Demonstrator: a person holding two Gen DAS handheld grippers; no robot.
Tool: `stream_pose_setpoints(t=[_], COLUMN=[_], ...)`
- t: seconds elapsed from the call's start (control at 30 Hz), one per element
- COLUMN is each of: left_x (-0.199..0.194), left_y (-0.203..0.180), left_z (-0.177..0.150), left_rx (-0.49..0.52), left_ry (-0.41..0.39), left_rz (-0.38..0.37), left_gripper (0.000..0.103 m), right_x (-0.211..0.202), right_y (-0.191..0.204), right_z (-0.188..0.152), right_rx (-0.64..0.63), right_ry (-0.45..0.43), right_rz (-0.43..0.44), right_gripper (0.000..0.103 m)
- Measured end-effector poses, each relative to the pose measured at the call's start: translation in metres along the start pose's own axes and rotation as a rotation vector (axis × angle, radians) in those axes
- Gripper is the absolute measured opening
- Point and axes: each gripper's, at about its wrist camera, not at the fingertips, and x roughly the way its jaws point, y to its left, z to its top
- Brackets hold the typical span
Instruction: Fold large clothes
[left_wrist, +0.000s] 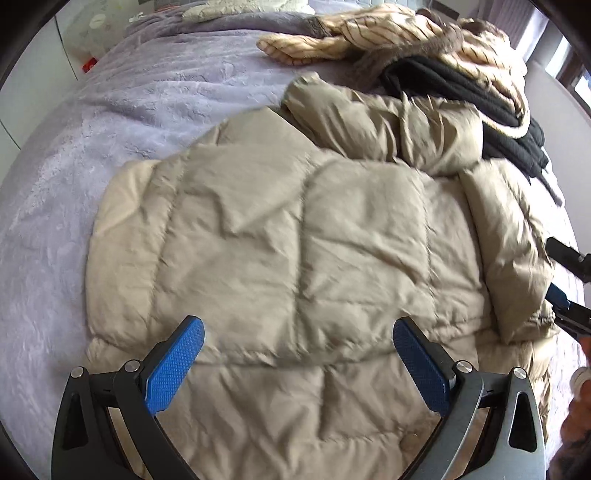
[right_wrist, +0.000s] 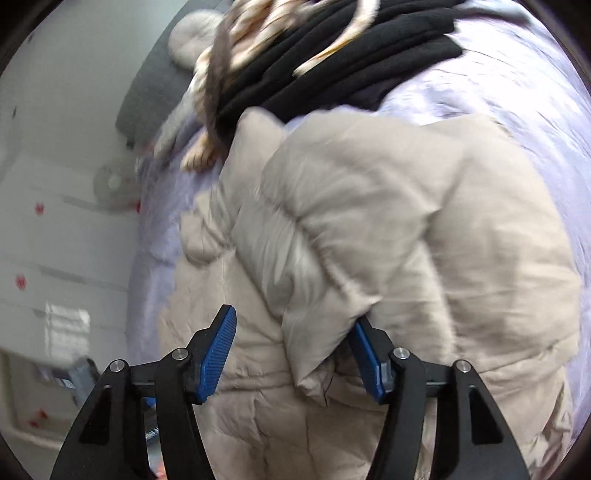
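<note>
1. The left tongs (left_wrist: 298, 363) point steeply down over the near part of the beige puffer jacket (left_wrist: 295, 240); the right tongs (right_wrist: 291, 354) tilt down at a shallower angle over the jacket's bunched side, and part of them shows at the right edge of the left wrist view (left_wrist: 569, 288).
2. The jacket lies spread on the lavender bed cover (left_wrist: 92, 147), which it fills from the near edge to the middle; one sleeve (left_wrist: 369, 118) is folded across its far part; bare cover lies open to the left and far left; on the far right a black garment (left_wrist: 480, 107) and a striped furry garment (left_wrist: 388, 33) lie in a pile just beyond the jacket.
3. Left tongs: released, blue pads wide apart, nothing between them, quilted fabric beneath; right tongs: released, pads apart, a puffed fold of the jacket (right_wrist: 332, 295) between them; whether the right-hand pad touches that fold I cannot tell, as blur hides it.
</note>
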Motion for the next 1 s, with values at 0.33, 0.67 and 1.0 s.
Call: stream_pose_setpoints(t=[0.33, 0.67, 1.0], left_x=[-0.015, -0.025, 0.004], left_y=[0.031, 0.063, 0.028], left_z=[0.009, 0.014, 0.021], left_rx=[-0.124, -0.244, -0.22], left_ry=[-0.058, -0.079, -0.004], left_rz=[-0.192, -0.367, -0.534], left_gripper=[0.103, 0.103, 0.103], right_x=[0.008, 0.079, -0.046], right_y=[0.072, 0.114, -0.02], right_z=[-0.005, -0.079, -0.04], right_rx=[-0.333, -0.65, -0.188], right_ry=[-0.028, 0.242, 0.136], right_rz=[-0.03, -0.204, -0.186], right_gripper=[0.009, 0.047, 0.065])
